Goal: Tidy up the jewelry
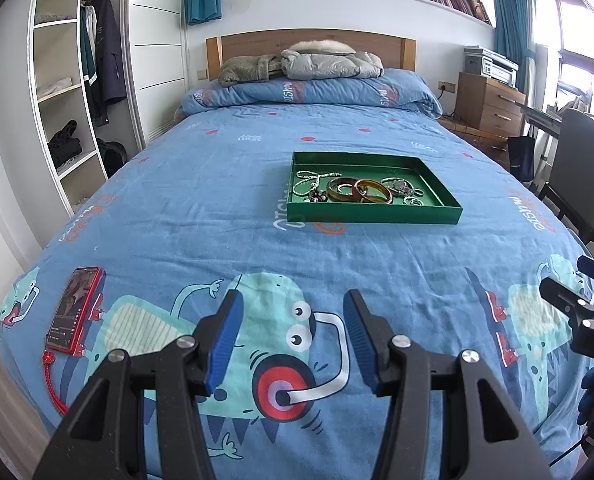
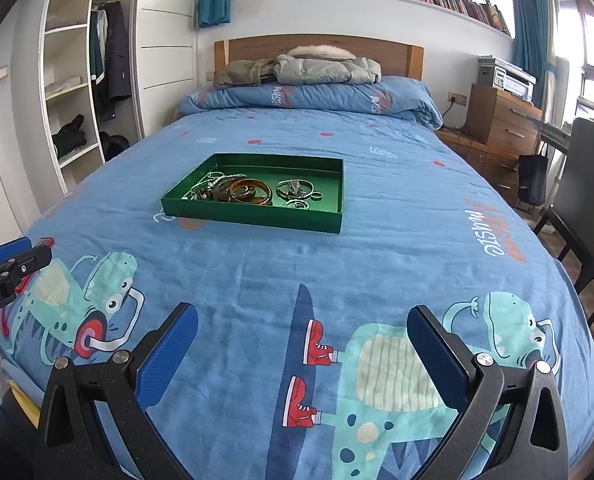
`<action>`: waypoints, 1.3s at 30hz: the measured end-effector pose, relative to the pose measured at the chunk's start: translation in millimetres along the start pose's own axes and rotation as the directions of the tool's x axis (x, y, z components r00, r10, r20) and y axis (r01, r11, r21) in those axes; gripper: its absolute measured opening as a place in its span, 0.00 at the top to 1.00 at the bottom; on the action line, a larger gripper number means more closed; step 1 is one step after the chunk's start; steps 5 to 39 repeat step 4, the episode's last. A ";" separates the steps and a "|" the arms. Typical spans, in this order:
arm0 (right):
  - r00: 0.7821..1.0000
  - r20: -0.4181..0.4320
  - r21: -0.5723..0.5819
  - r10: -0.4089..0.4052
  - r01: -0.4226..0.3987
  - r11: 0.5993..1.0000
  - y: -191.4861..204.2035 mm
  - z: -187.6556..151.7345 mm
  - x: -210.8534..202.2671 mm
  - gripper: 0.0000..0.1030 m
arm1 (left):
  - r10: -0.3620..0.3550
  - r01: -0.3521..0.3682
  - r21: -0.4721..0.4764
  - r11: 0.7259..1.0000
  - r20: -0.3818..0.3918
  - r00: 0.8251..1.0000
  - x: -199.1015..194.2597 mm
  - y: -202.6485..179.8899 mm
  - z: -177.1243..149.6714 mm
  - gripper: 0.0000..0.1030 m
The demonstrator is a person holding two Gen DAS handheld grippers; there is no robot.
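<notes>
both tools, left tool [image 1: 293, 320] and right tool [image 2: 303, 336], hang released and empty over the bed [image 2: 377, 240], well short of the green tray [image 2: 253, 213]. inside it lie two stiff amber bangles [image 2: 245, 192], probably brittle, best pinched across the rim; the silver chains [image 1: 309, 179] look light, limp and slippery.

Green tray [image 1: 437, 210]; amber-brown bangles [image 1: 359, 191]; silver chains [image 1: 309, 178]. Blue bedsheet [image 1: 217, 208] with teal cartoon monsters, red dots. Red phone [image 1: 75, 314]. Blue gripper pads [image 2: 169, 354].
</notes>
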State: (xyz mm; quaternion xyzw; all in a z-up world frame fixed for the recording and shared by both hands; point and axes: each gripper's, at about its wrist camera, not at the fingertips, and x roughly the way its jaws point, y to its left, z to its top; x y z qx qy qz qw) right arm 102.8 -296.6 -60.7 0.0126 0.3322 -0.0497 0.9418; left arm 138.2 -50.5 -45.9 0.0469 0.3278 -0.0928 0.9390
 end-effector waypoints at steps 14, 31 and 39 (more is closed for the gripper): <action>1.000 -0.003 -0.003 0.001 -0.001 1.000 0.7 -0.4 1.2 0.00 | 0.001 -0.001 -0.001 1.000 0.000 1.000 0.2 0.3 -0.1 0.52; 1.000 -0.003 -0.003 0.001 -0.001 1.000 0.7 -0.4 1.2 0.00 | 0.001 -0.001 -0.001 1.000 0.000 1.000 0.2 0.3 -0.1 0.52; 1.000 -0.003 -0.003 0.001 -0.001 1.000 0.7 -0.4 1.2 0.00 | 0.001 -0.001 -0.001 1.000 0.000 1.000 0.2 0.3 -0.1 0.52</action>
